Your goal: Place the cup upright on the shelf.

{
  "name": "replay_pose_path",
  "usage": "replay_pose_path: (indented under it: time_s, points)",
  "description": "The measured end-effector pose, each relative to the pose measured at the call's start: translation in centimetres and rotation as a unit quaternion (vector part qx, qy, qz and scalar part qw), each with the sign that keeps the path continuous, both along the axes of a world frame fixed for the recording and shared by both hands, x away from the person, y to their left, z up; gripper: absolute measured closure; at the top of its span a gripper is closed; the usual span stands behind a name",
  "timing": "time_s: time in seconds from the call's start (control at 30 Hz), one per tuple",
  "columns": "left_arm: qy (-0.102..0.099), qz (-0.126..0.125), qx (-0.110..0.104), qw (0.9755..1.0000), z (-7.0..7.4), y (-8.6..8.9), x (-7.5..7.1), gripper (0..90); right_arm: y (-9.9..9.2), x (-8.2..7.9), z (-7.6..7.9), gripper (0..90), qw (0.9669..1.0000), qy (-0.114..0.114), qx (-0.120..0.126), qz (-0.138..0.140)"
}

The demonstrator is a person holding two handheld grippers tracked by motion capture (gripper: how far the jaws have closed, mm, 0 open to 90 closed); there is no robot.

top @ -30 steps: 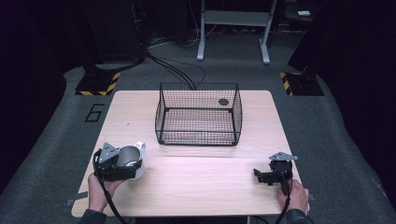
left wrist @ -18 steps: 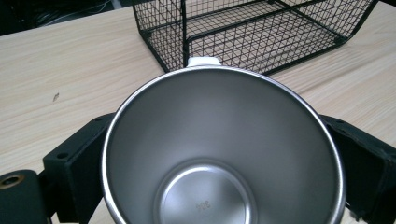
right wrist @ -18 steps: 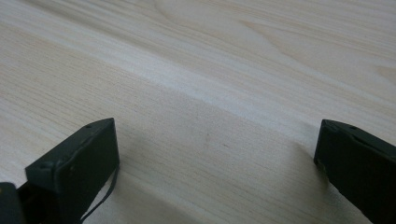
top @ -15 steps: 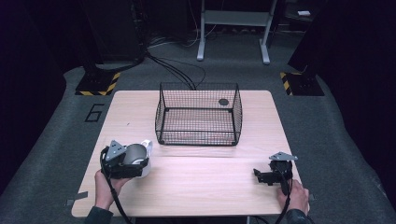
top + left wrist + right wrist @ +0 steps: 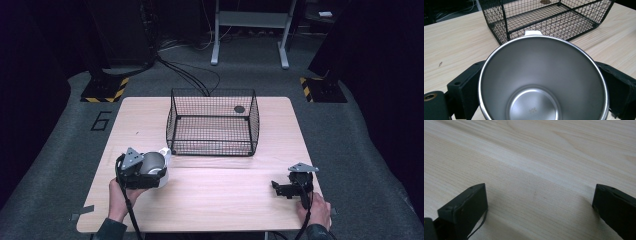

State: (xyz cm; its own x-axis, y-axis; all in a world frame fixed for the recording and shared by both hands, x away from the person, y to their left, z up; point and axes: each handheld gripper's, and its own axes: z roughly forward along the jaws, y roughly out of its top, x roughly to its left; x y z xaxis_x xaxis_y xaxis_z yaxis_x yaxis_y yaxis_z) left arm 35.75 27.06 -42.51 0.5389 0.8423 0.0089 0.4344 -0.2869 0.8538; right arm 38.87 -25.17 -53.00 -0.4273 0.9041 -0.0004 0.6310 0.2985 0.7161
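Two grippers are working at the table [image 5: 220,200]. At the left, the left gripper [image 5: 150,172] is holding a steel cup [image 5: 541,82] — its jaws are pressing against the cup's sides, just in front of the wire basket's [image 5: 212,122] left corner. The basket is sitting mid-table, with a small dark disc [image 5: 239,109] inside. At the right, the right gripper [image 5: 281,189] is resting low on the table — jaws standing wide apart, gripping nothing.
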Motion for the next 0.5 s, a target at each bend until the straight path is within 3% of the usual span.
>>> replay_pose_path:
  time_s: [0.5]
  points:
    - [-0.008, -0.032, 0.015, 0.9993, 1.2, -1.5, 0.6, 5.9, 0.0, 0.0, 0.0, 0.0, 1.0, 0.0, 0.0, 0.0]
